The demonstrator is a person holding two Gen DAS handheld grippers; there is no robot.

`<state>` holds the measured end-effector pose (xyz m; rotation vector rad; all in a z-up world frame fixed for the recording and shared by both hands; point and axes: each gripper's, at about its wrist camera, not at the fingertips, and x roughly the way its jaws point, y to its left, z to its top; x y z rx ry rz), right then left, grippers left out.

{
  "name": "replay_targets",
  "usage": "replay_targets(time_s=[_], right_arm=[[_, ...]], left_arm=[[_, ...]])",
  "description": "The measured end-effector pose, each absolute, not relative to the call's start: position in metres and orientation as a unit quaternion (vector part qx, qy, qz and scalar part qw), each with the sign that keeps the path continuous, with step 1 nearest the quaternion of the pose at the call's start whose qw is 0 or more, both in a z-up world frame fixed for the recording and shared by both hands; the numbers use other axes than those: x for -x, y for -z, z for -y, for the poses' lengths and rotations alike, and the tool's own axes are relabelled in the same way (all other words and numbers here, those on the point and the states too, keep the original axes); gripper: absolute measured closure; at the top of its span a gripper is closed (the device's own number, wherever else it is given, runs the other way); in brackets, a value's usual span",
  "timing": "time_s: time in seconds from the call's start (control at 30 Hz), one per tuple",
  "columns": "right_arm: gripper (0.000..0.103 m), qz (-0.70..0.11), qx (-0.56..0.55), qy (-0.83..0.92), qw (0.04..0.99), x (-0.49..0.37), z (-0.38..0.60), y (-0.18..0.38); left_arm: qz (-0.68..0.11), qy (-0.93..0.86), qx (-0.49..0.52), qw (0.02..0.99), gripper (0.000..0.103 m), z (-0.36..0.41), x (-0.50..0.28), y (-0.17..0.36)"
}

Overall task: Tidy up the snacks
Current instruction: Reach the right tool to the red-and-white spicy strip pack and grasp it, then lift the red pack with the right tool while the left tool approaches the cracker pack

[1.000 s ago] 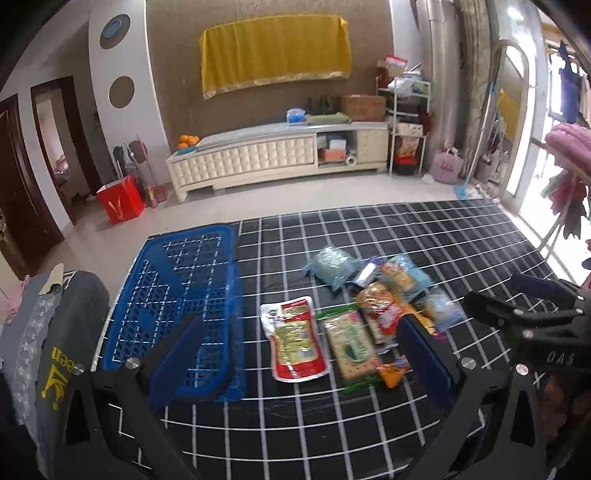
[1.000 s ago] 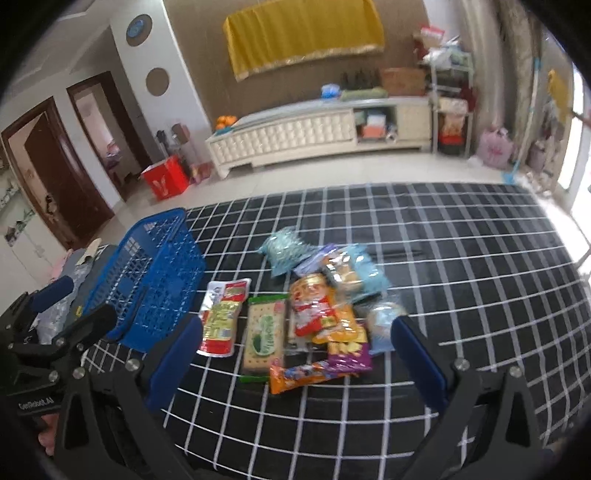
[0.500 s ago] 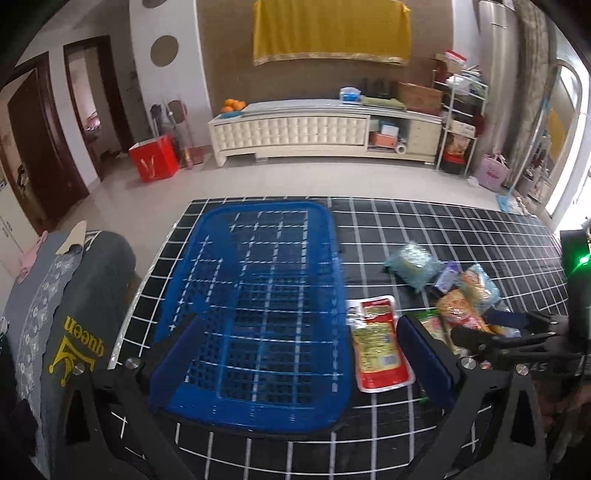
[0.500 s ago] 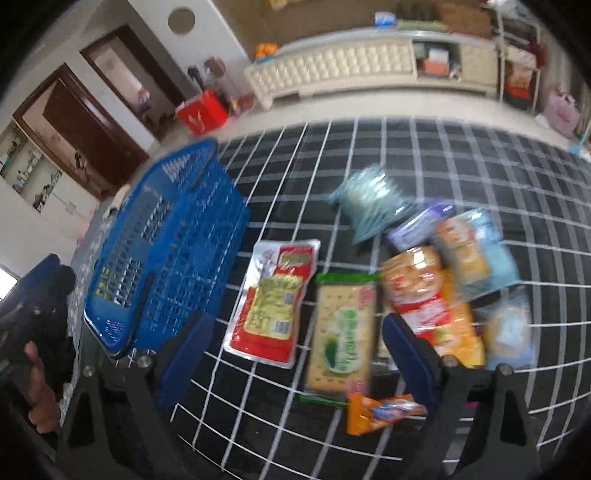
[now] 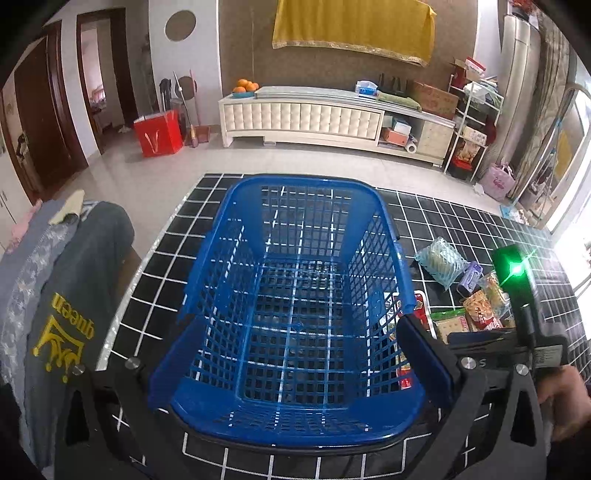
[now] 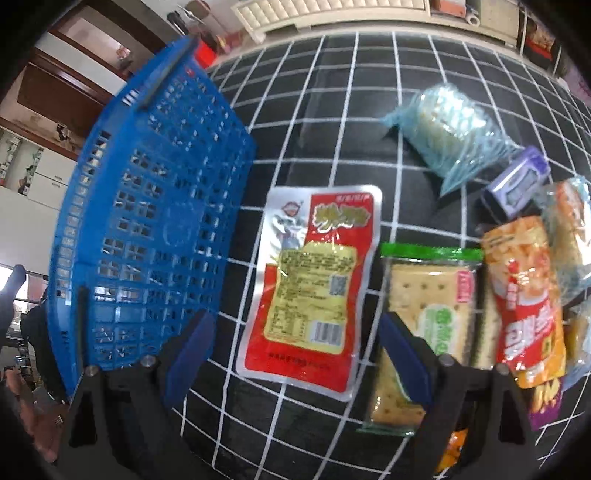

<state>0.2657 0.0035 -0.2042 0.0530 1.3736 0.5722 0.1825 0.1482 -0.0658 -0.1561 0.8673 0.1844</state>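
A: On the checked mat: blue basket (image 5: 295, 314) between left gripper (image 5: 299, 354) fingers, jaws wide, gripping nothing.

B: Right gripper (image 6: 295, 354)?

A: Wide too, straddling the red pouch (image 6: 314, 280). Basket just left of it, cracker pack (image 6: 424, 325) under the right finger. Other snacks piled beyond.

lying underneath, a black mat (image 5: 436, 218) crossed by white grid lines, giving way ahead to pale floor tiles (image 5: 155, 177). standing further ahead, a long white cabinet (image 5: 306, 118) against a brown wall, a yellow cloth (image 5: 354, 27) hanging above. opening far left, dark wooden doors (image 5: 40, 122); streaming in far right, daylight.
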Motion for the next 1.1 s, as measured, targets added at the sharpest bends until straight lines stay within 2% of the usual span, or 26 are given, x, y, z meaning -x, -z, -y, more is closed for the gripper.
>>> replay_targets(time_s=[0.33, 0.43, 0.63, 0.73, 0.77, 1.1], right_arm=[[0.010, -0.643, -0.002, -0.234, 0.730, -0.279, -0.024, 0.219], [0.012, -0.646, 0.004, -0.224, 0.730, -0.282, -0.028, 0.225], [0.038, -0.623, 0.043, -0.229, 0.747, -0.275, -0.041, 0.233], [0.059, -0.608, 0.048, -0.241, 0.755, -0.268, -0.042, 0.229], [0.074, -0.601, 0.051, -0.243, 0.760, -0.265, -0.041, 0.227], [0.078, -0.585, 0.012, -0.263, 0.767, -0.225, -0.008, 0.226]], left_arm=[[-0.419, -0.069, 0.104, 0.899, 0.000, -0.163, -0.184, 0.077], [-0.421, -0.070, 0.106, 0.898, 0.000, -0.167, -0.183, 0.080], [-0.425, -0.073, 0.106, 0.896, 0.000, -0.168, -0.178, 0.083], [-0.424, -0.073, 0.104, 0.897, 0.000, -0.164, -0.174, 0.080], [-0.423, -0.073, 0.101, 0.897, 0.000, -0.163, -0.173, 0.079], [-0.424, -0.083, 0.071, 0.899, 0.000, -0.139, -0.163, 0.067]])
